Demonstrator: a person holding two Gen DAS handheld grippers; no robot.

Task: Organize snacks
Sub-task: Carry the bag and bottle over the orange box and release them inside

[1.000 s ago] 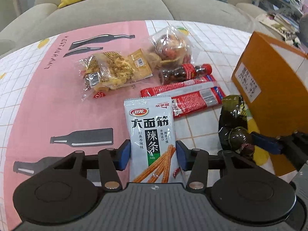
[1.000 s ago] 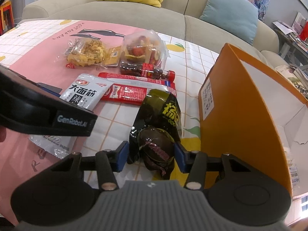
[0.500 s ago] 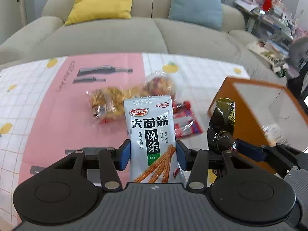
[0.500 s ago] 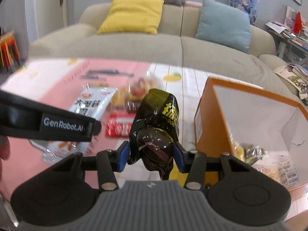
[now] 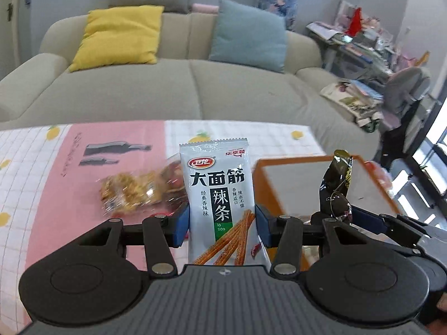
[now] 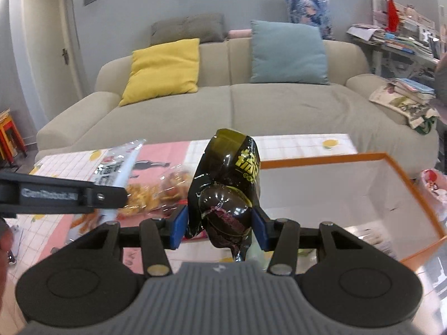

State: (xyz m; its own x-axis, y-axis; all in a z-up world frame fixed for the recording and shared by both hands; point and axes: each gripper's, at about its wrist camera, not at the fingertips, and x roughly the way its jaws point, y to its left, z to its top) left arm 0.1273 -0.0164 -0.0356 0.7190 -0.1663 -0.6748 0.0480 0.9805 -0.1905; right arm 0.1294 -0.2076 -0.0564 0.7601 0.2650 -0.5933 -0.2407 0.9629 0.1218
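A beige sofa [image 5: 195, 89] is backing the desk [image 5: 42, 173]. The left tongs [image 5: 220, 224] are clenching the white latiao packet [image 5: 216, 184] upright, and the right tongs [image 6: 219, 224] are gripping the dark snack bag [image 6: 226, 184], both likely bound for the orange box [image 6: 402, 178] at 3 o'clock.

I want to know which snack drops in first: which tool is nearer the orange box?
Right. The right tool, shut on the black snack pouch, sits beside the orange box opening. The left tool, shut on the latiao packet, is farther left, over the tablecloth.
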